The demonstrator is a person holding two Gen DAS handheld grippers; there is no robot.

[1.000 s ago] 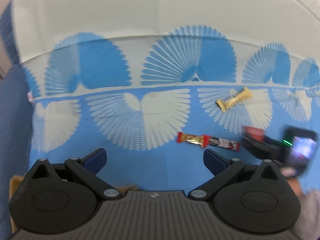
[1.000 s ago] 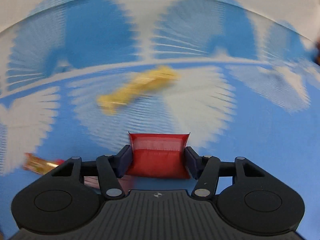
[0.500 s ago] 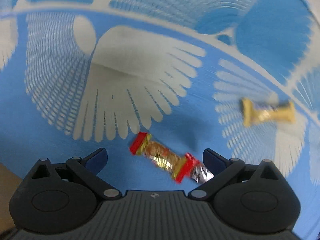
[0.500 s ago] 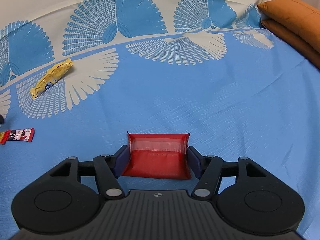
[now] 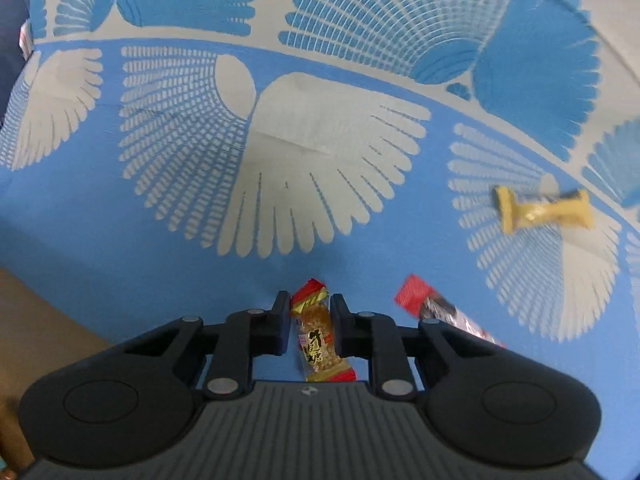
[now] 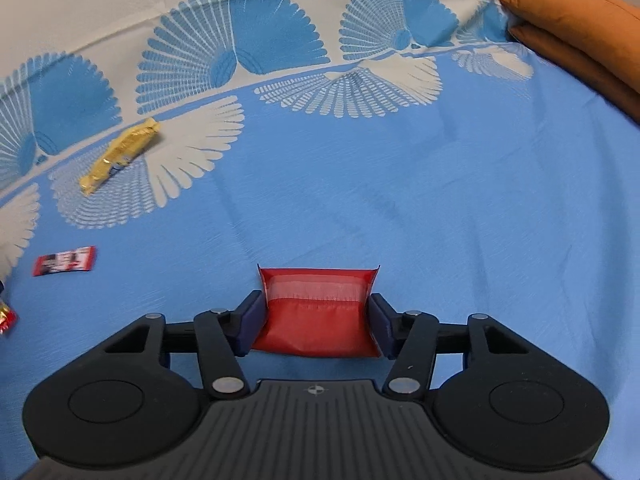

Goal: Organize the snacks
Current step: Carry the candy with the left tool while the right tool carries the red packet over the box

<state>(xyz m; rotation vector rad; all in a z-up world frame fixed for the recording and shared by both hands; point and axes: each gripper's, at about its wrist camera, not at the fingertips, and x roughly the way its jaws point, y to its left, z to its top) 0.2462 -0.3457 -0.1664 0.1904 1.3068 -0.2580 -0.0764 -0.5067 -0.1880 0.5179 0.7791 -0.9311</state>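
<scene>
My left gripper (image 5: 309, 314) is shut on a peanut candy bar (image 5: 318, 336) in a clear wrapper with red and gold ends, low over the blue patterned cloth. A red and black snack bar (image 5: 444, 312) lies just to its right, and a yellow wrapped snack (image 5: 544, 212) lies further right. My right gripper (image 6: 316, 314) is shut on a red packet (image 6: 316, 312) held above the cloth. In the right wrist view the yellow snack (image 6: 120, 154) lies at the far left and the red and black bar (image 6: 64, 261) lies nearer at the left.
The blue cloth with white fan shapes (image 6: 440, 200) covers the whole surface. Orange cushions (image 6: 580, 36) sit at the far right. A brown surface (image 5: 36, 320) shows at the lower left of the left wrist view.
My left gripper has come down over the peanut candy bar and closed on it. My right gripper has swung to the right with the red packet still in it.
</scene>
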